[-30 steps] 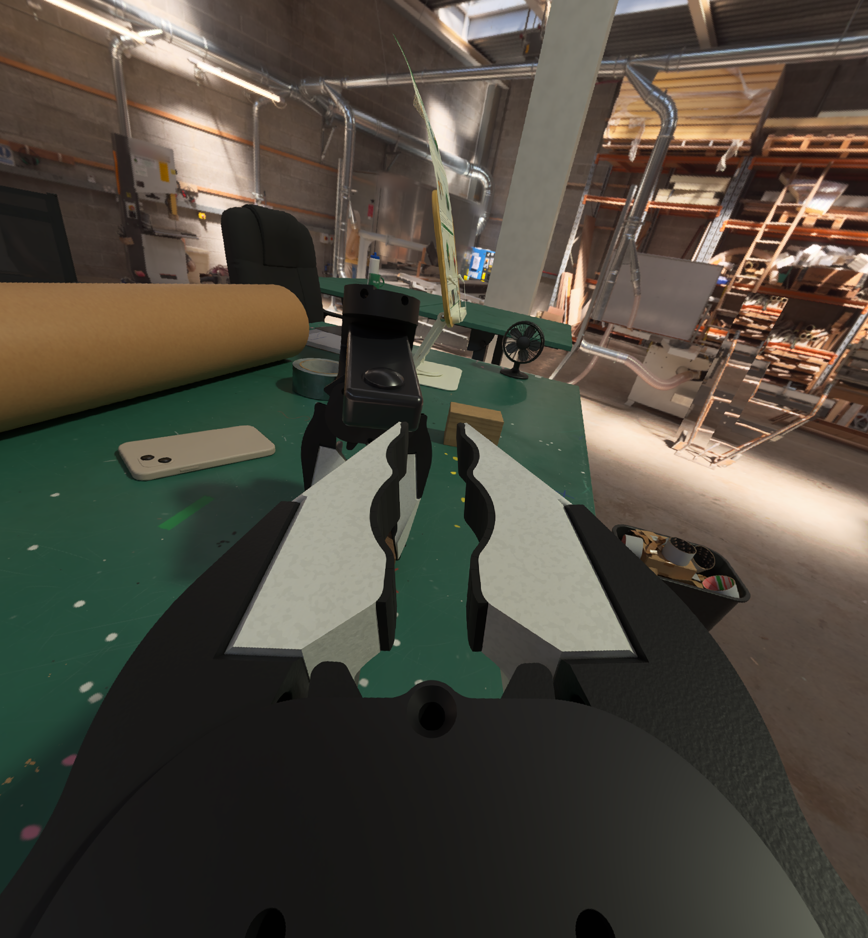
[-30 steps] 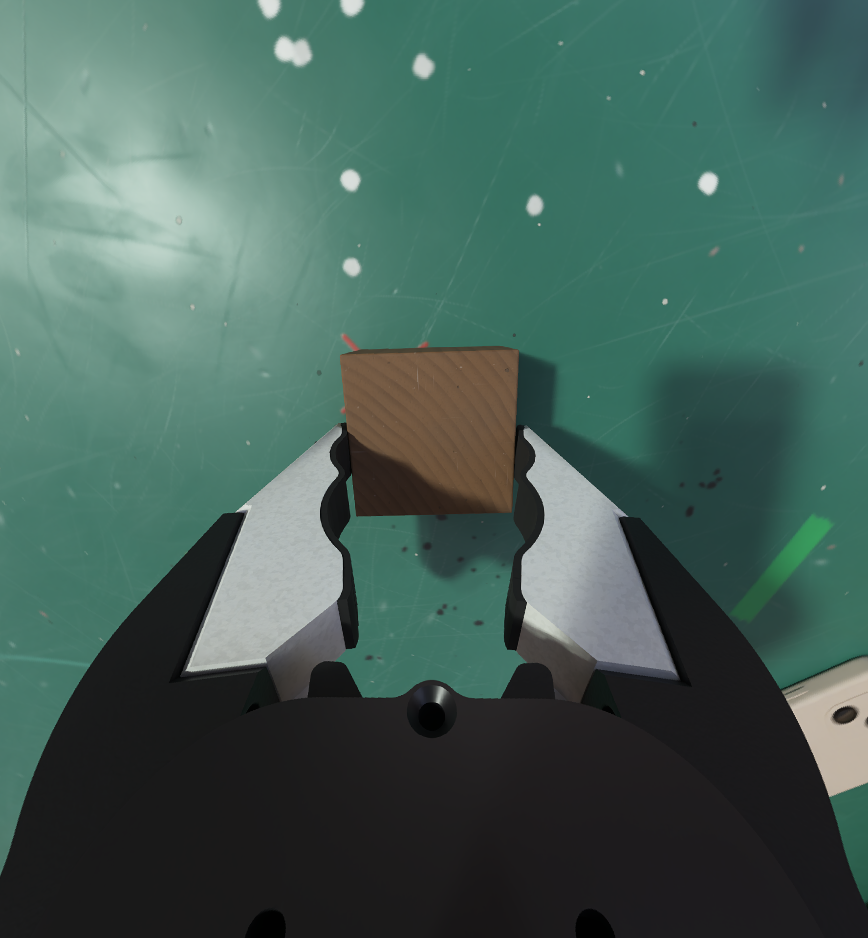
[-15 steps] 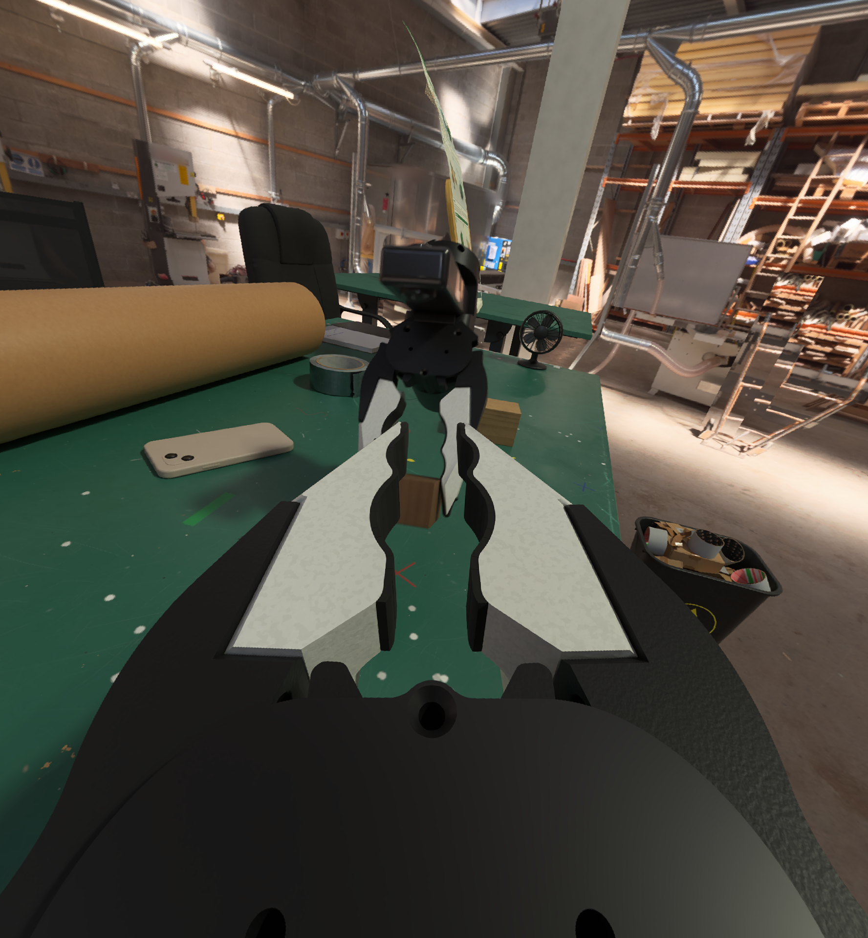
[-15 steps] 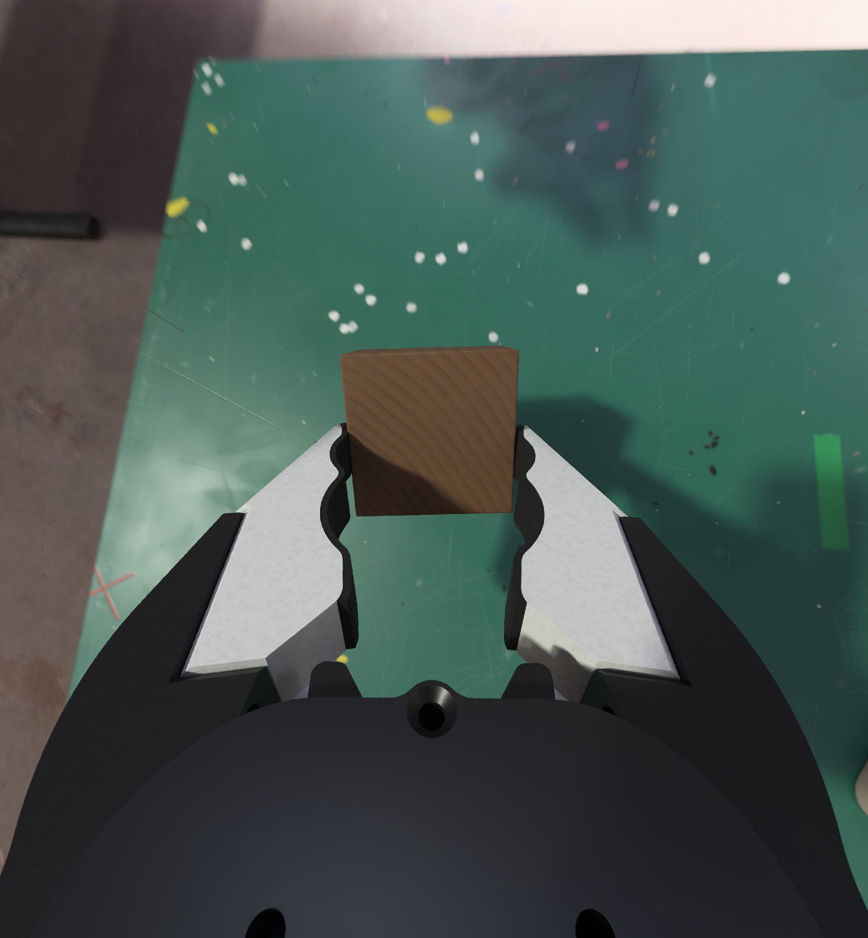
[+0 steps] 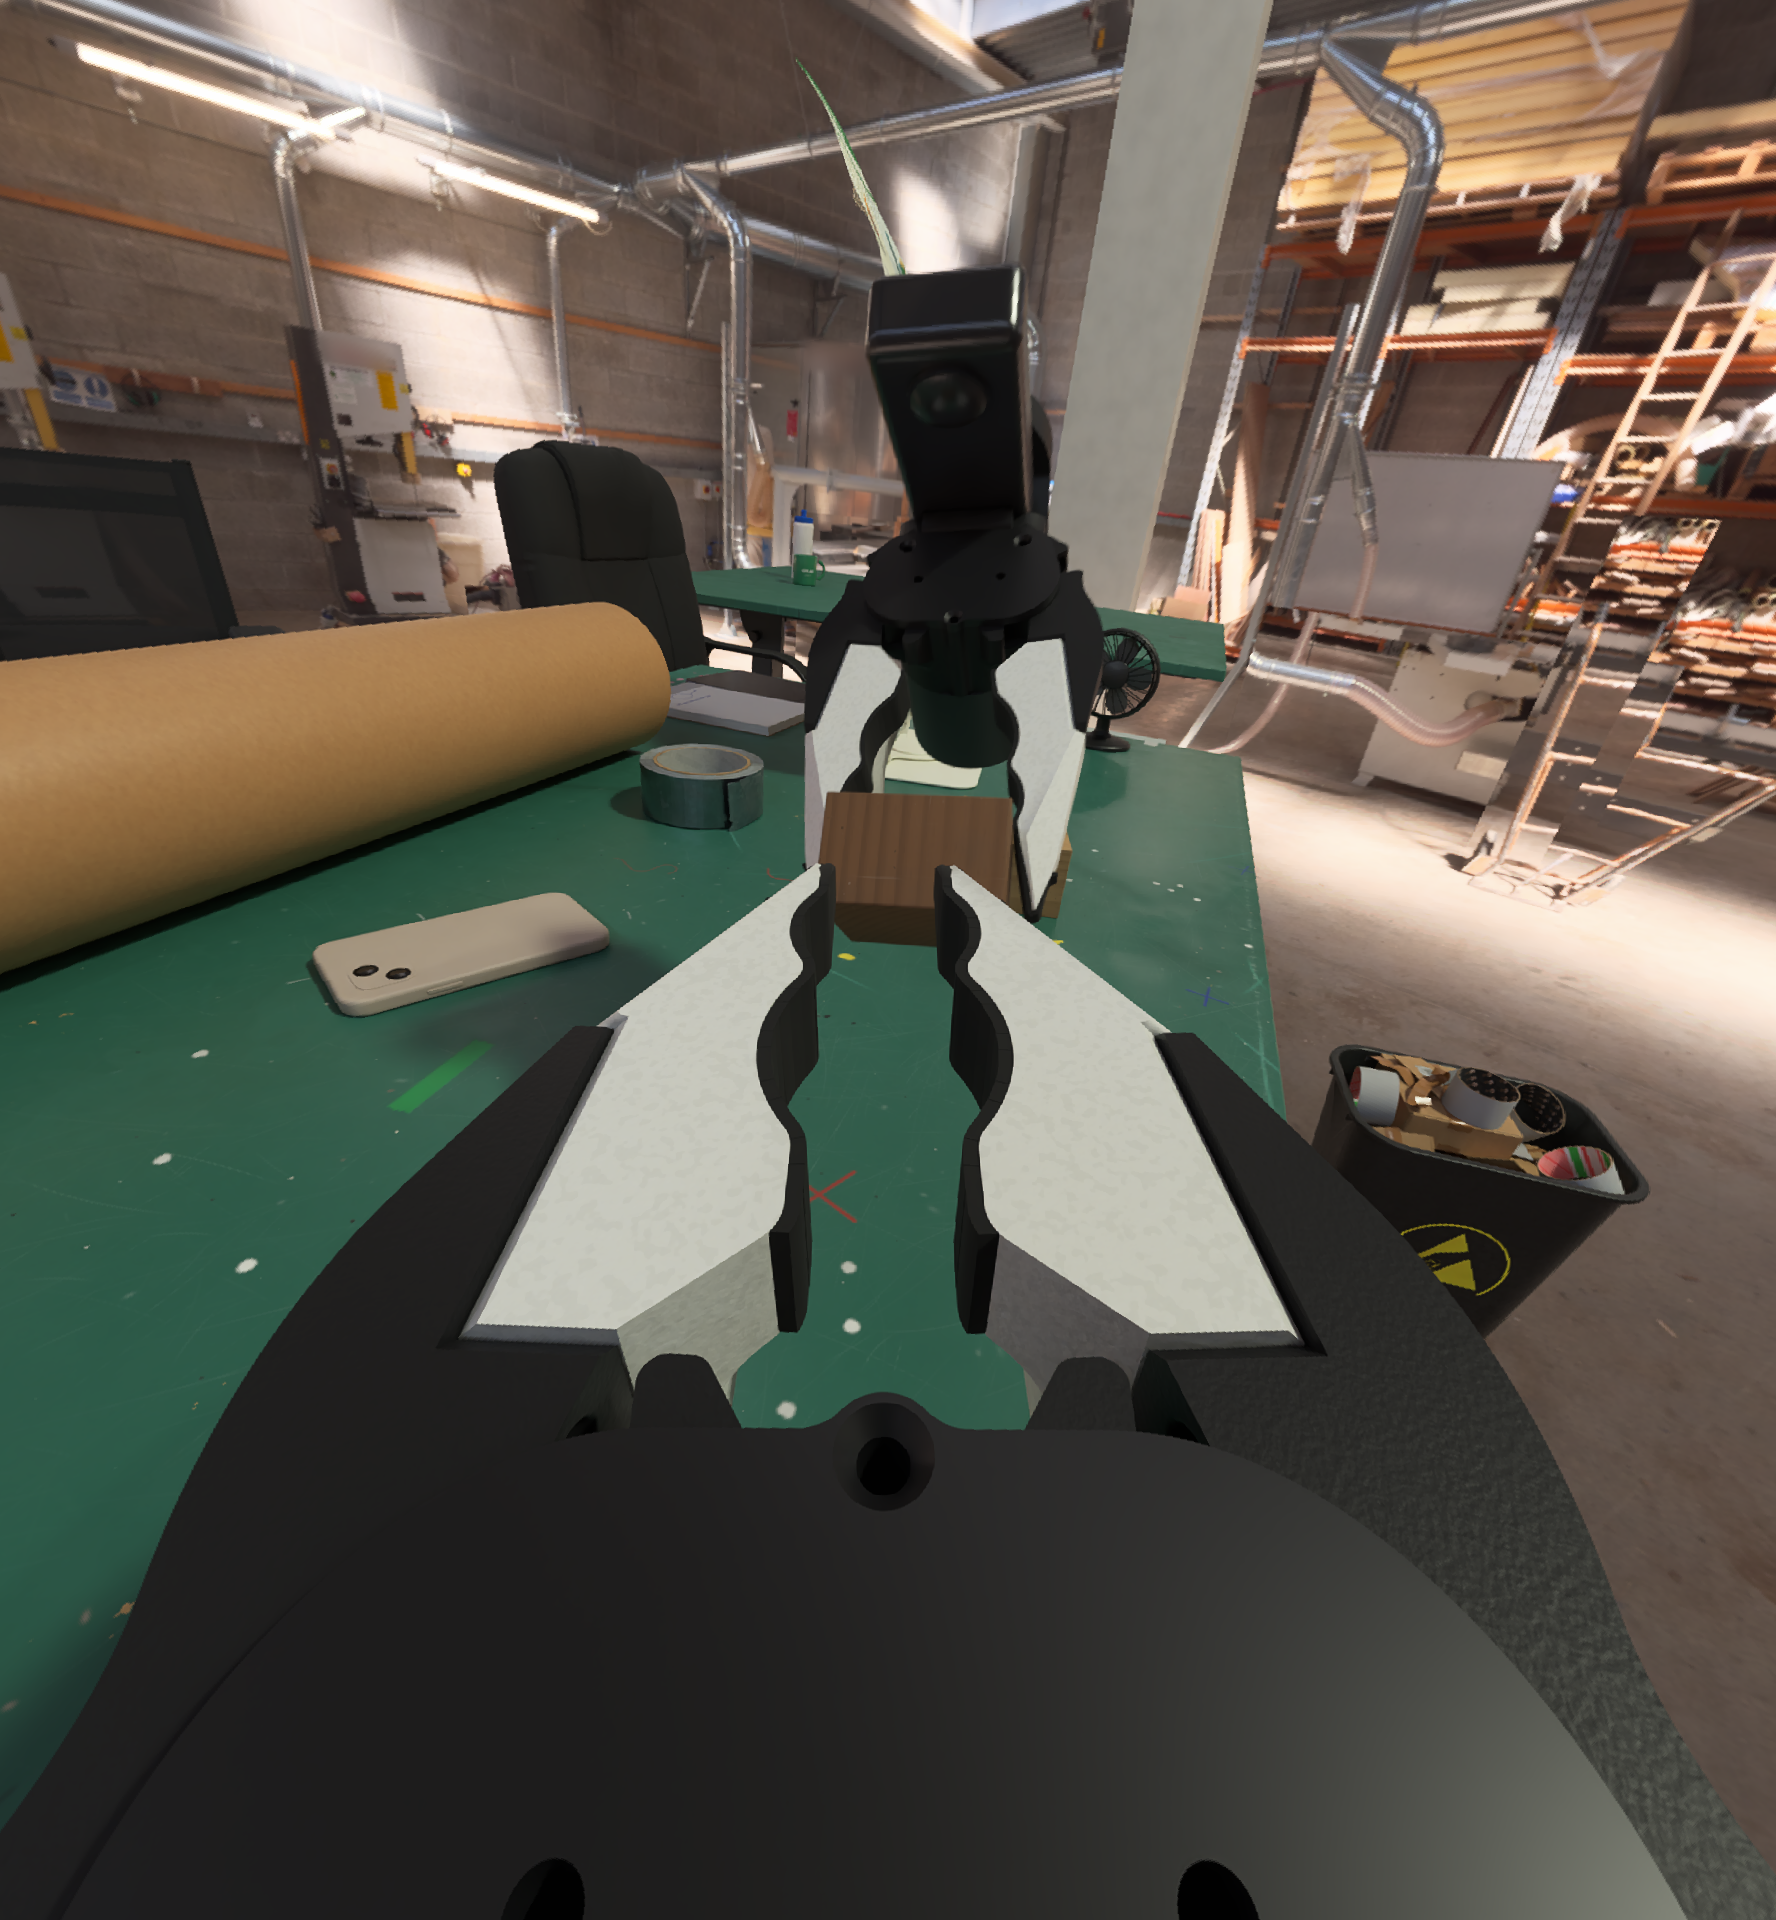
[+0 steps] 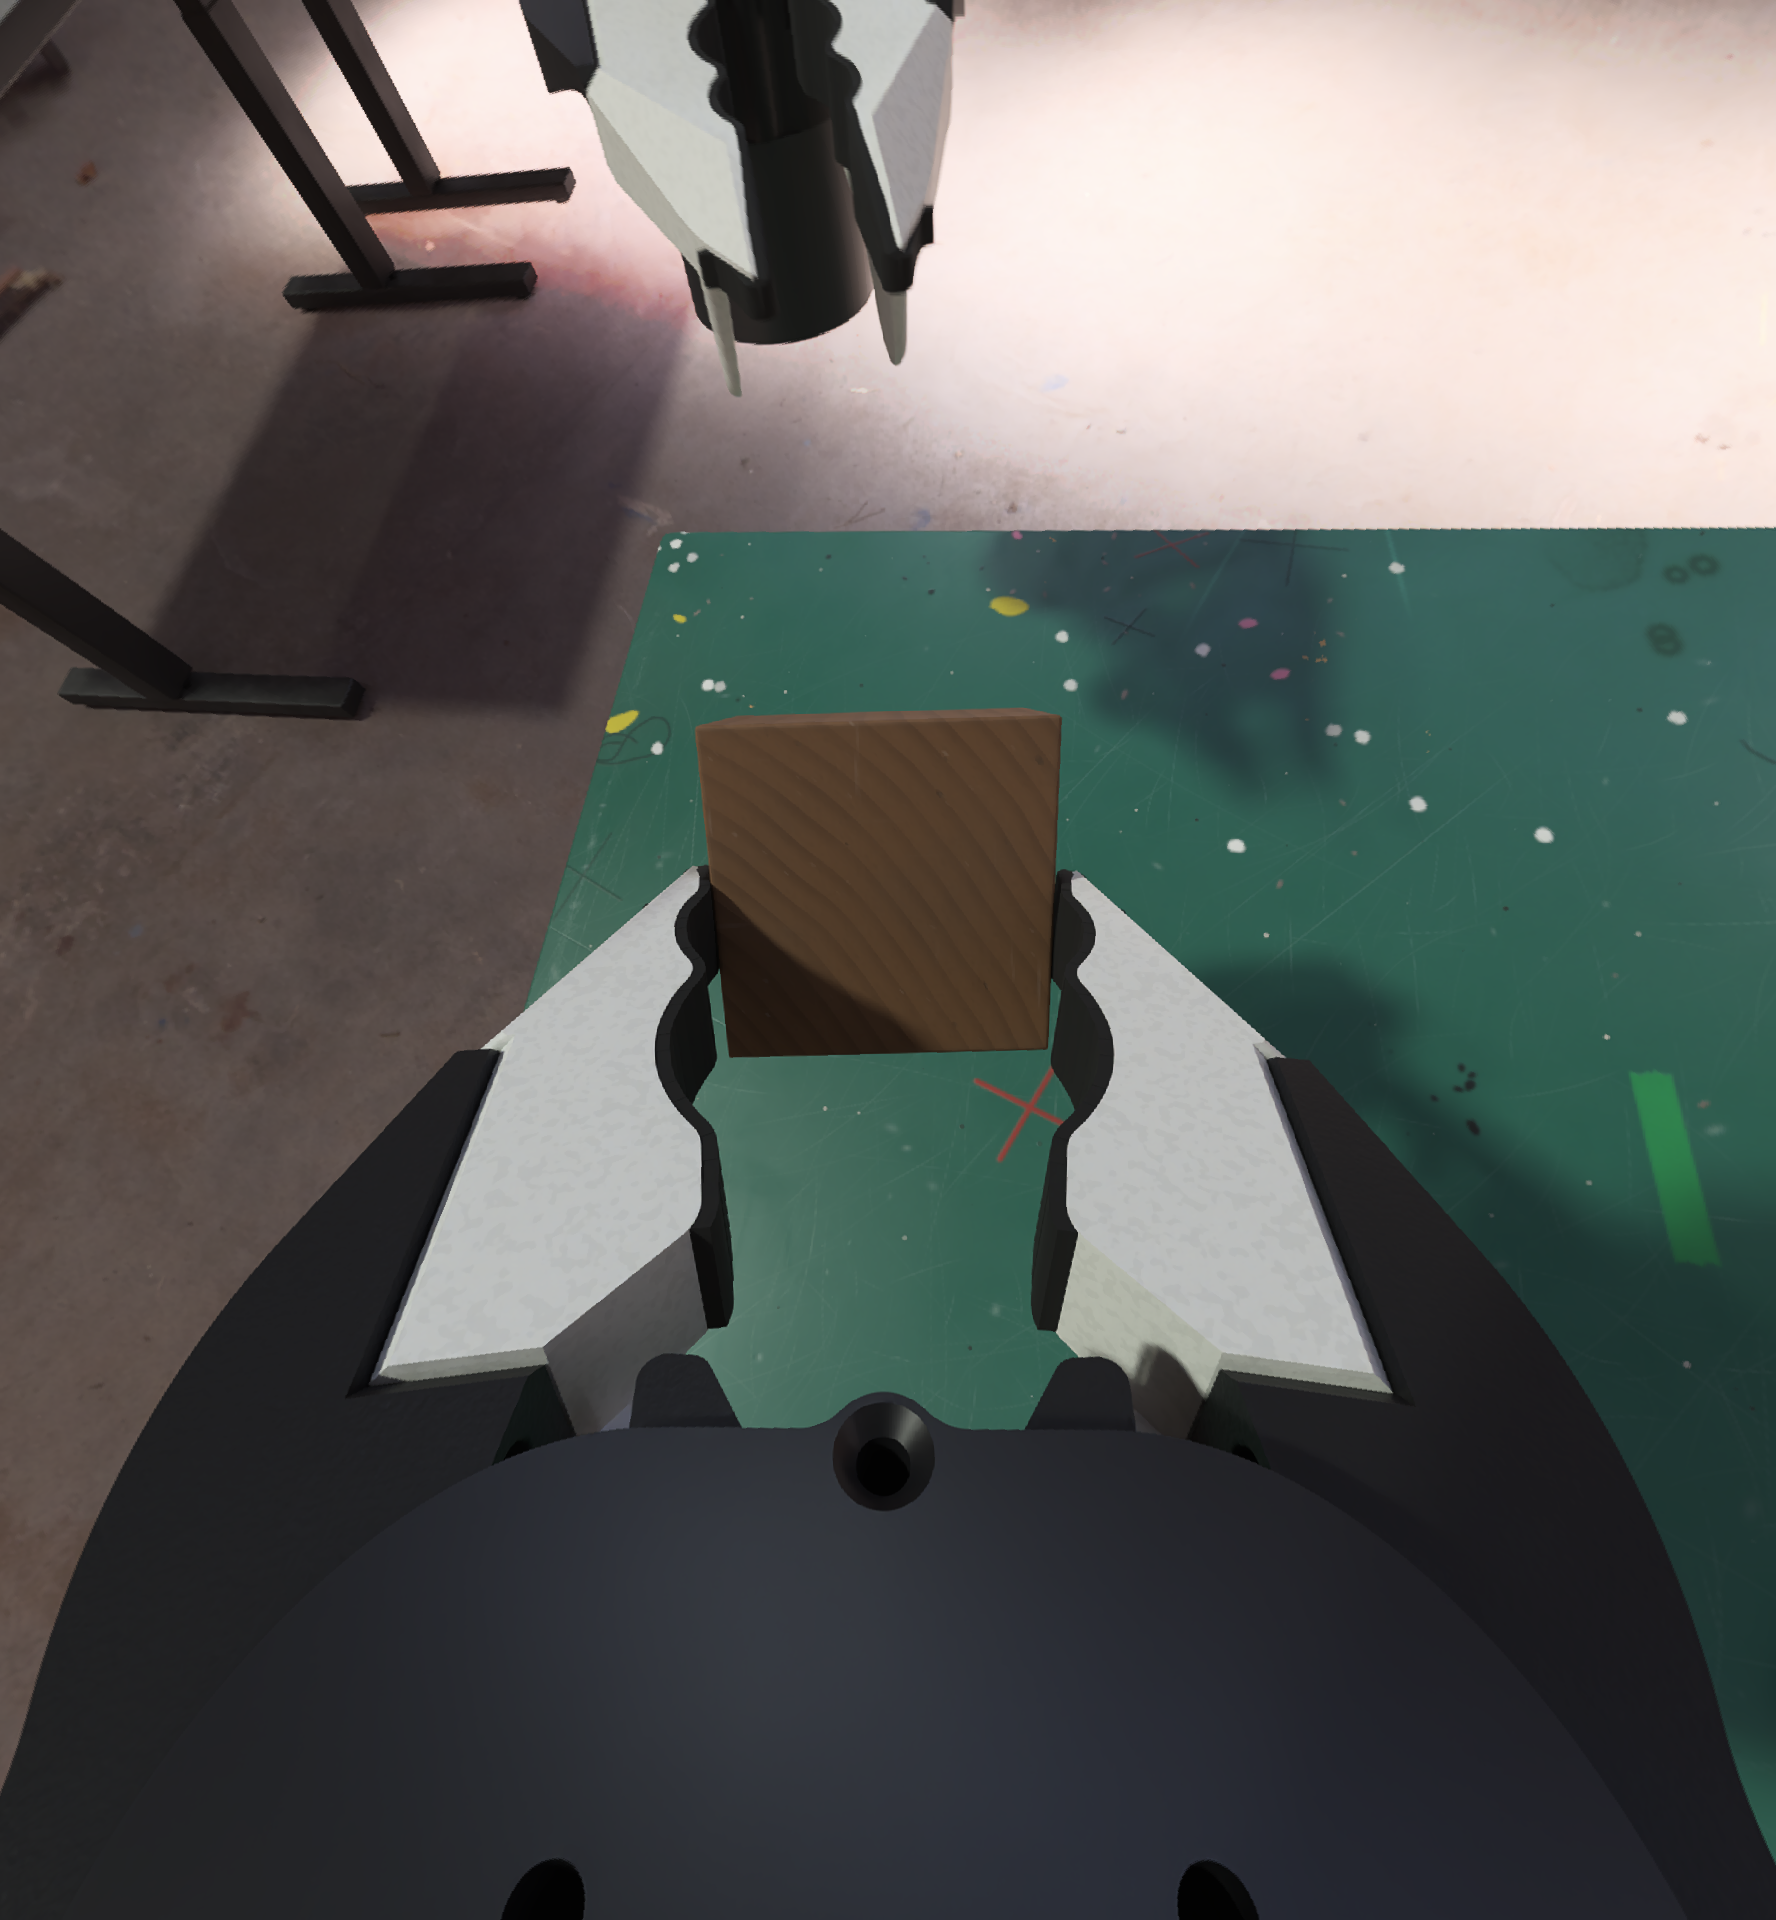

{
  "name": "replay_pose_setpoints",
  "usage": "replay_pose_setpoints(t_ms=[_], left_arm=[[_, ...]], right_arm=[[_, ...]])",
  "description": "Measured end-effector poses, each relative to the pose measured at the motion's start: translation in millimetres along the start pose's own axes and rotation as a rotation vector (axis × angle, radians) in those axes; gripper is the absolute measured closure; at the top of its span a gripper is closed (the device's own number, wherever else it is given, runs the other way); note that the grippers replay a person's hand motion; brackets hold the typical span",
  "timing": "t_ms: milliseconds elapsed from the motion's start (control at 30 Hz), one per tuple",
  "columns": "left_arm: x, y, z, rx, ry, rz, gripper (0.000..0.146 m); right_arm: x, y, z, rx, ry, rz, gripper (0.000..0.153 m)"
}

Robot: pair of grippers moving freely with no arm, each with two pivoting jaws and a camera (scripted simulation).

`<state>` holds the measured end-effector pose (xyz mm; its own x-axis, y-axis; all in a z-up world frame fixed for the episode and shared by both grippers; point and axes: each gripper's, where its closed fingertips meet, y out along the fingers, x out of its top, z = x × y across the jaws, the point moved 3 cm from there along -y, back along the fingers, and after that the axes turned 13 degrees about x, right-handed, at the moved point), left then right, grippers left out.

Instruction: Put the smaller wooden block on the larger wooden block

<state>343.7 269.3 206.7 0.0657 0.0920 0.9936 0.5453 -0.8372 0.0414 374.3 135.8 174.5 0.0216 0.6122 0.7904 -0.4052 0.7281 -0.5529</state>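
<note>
My right gripper (image 6: 884,883) is shut on a dark brown wooden block (image 6: 879,831) and holds it above the green table (image 6: 1383,935), near the table's corner. In the left wrist view the right gripper (image 5: 928,883) hangs straight ahead, pointing down, with the block (image 5: 905,862) between its fingers. A lighter wooden block (image 5: 1063,871) sits on the table just behind it, mostly hidden by a finger. My left gripper (image 5: 886,878) is empty, its jaws a narrow gap apart, low over the table and aimed at the held block. It also shows in the right wrist view (image 6: 813,369).
A large cardboard roll (image 5: 271,748) lies along the left. A beige phone (image 5: 458,951) and a tape roll (image 5: 702,784) lie on the table. A black bin (image 5: 1466,1174) stands on the floor past the table's right edge.
My right gripper has lifted the dark block off the table and tilted; its view now reaches the table edge, the floor and the left gripper. The left gripper stays about where it was.
</note>
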Motion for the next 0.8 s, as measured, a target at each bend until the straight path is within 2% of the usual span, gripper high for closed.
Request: replay_pose_setpoints(t_ms=[267, 800], left_arm=[[-0.3, 2.6, -2.9, 0.0, -0.003, 0.01, 0.127], [-4.8, 8.0, -6.3, -0.005, -0.026, 0.038, 0.127]], right_arm=[[15.4, 5.3, 10.7, -0.035, -0.028, 0.067, 0.088], [26.2, 7.0, 16.0, -0.064, -0.066, 0.067, 0.088]])
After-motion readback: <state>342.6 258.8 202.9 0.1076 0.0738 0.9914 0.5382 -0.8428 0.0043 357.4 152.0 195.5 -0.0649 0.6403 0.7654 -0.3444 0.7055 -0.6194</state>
